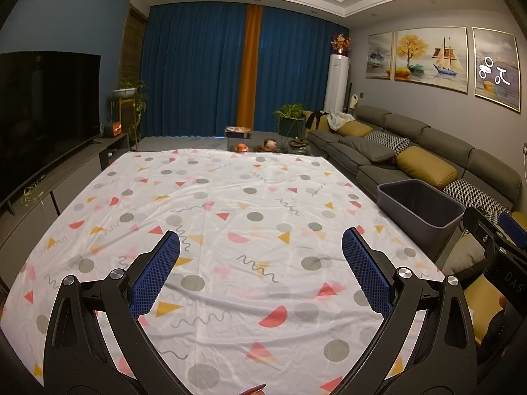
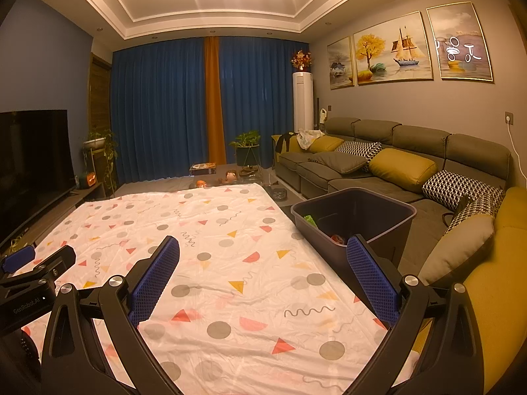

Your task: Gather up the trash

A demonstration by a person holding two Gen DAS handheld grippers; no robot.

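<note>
I hold my left gripper and right gripper above a white tablecloth printed with grey dots and coloured triangles, each with its blue-padded fingers spread wide and empty. A dark grey plastic bin stands just beside the cloth's right edge, near the grey sofa; green and red scraps lie inside it.

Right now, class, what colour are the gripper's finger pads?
Blue, with a mesh texture; the left gripper's pads show best in the left wrist view.
</note>
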